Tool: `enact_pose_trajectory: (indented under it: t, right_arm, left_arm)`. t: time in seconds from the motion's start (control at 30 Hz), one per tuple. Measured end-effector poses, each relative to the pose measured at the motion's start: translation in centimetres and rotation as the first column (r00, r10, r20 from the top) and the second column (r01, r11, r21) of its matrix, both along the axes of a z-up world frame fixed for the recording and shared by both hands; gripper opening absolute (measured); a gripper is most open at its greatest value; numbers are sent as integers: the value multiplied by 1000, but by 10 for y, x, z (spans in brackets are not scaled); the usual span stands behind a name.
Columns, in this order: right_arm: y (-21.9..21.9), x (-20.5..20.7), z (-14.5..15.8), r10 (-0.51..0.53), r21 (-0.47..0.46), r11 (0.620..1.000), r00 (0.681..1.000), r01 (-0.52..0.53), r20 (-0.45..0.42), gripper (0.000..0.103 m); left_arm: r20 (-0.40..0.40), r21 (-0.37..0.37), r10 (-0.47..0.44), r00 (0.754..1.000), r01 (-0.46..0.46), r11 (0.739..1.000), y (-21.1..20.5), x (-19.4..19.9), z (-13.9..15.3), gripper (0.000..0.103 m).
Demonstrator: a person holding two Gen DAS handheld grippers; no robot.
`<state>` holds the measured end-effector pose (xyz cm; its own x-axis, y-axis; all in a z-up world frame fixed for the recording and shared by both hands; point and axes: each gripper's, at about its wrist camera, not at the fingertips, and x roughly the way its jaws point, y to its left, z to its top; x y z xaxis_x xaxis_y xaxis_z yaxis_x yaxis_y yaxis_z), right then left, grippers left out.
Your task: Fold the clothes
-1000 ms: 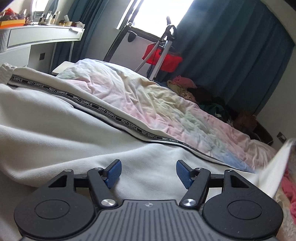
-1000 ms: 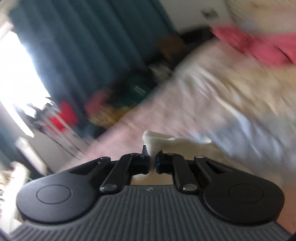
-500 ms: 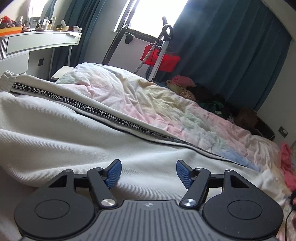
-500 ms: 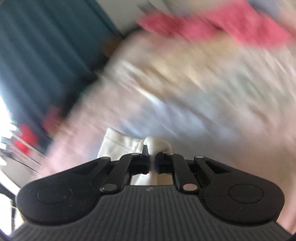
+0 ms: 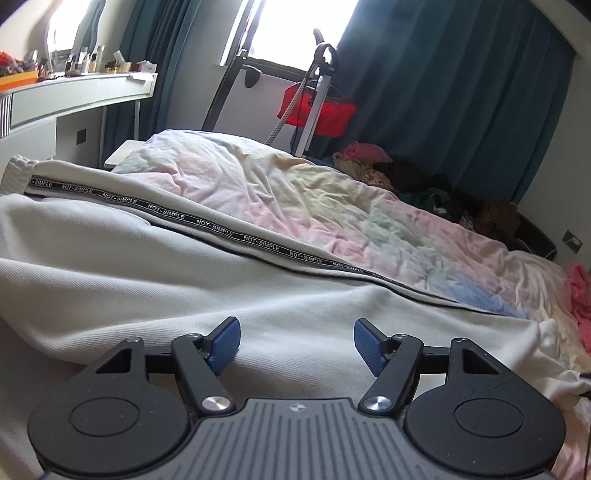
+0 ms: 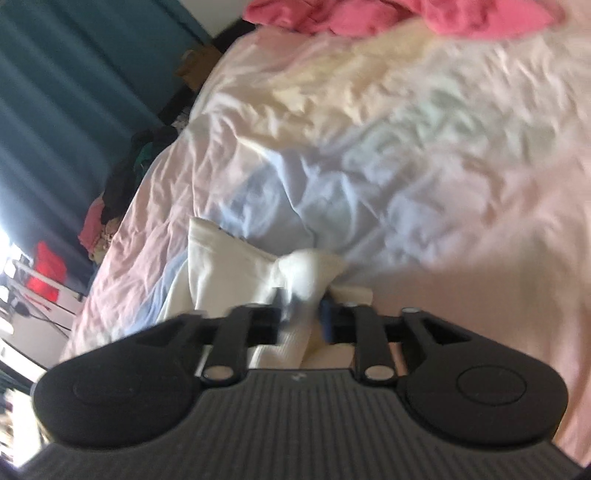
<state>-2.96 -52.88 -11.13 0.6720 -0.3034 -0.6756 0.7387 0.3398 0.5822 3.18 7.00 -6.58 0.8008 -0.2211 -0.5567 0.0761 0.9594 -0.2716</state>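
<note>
— Sweatpants (image 5: pixel 155 280), cream white with a black side tape (image 5: pixel 207 224) printed NOT-SIMPLE, lie spread across the near side of the bed (image 5: pixel 332 206), over a crumpled pastel duvet cover in pink, yellow and pale blue. Where does the left gripper (image 5: pixel 294 341) sit?

— Low over the cream fabric, its blue-padded fingers (image 5: pixel 224 341) spread wide with nothing between them; whether the pads touch the cloth cannot be told.

— And the right gripper (image 6: pixel 303 314)?

— The right gripper is closed down on a bunched fold of the same cream fabric (image 6: pixel 236 266) — the cloth bulges out past the fingertips and a strip of it runs back between the jaws toward the camera. That view is tilted and somewhat blurred, so the exact part of the garment it holds cannot be told.

— What surrounds the bed?

— Teal curtains (image 5: pixel 443 96) hang along the far wall beside a bright window (image 5: pixel 295 29). A red cloth (image 5: pixel 317 110) hangs on a stand by the window, a heap of mixed clothes (image 5: pixel 424 184) lies along the far edge of the bed, and a pink garment (image 6: pixel 399 14) rests on the duvet, well apart from the right gripper. A white shelf with small bottles (image 5: pixel 85 62) stands at far left
</note>
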Motion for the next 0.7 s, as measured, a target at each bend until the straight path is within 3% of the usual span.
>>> enact_pose_trajectory:
  t: [0.03,0.07,0.17,0.27,0.33,0.53,0.6,0.7]
  right_arm:
    - [2,-4,-1,-5,18,1000,1000,5,8,85]
    - [4,-6,-2,-6,35,999,1000,5,19,91]
    - [6,-2,-13,50,127,990,997,-58,60,89]
    - [7,13,-35,106,232,966,994,-110,30,91]
    - [6,21,-44,132,252,958,990,-139,45,91]
    - [-9,35,-50,120,163,974,970,-156,212,92]
    - [-10,37,-43,151,84,980,948,-181,280,92]
    - [-6,41,-31,248,-75,969,922,-236,296,91]
  left_arm:
    - [3,7,-4,1000,4,1000,-2,-1,0,71]
    - [5,14,-8,1000,8,1000,-3,-2,0,71]
    - [14,35,-20,1000,20,999,-9,-4,0,72]
    - [12,62,-23,1000,22,998,-14,-4,-3,72]
    - [8,77,-20,1000,20,997,-16,-3,-6,72]
    - [-33,124,-14,999,18,992,-23,5,-13,72]
    - [-55,153,-17,998,25,988,-27,8,-17,72]
    - [-77,211,-23,997,38,977,-35,11,-23,73]
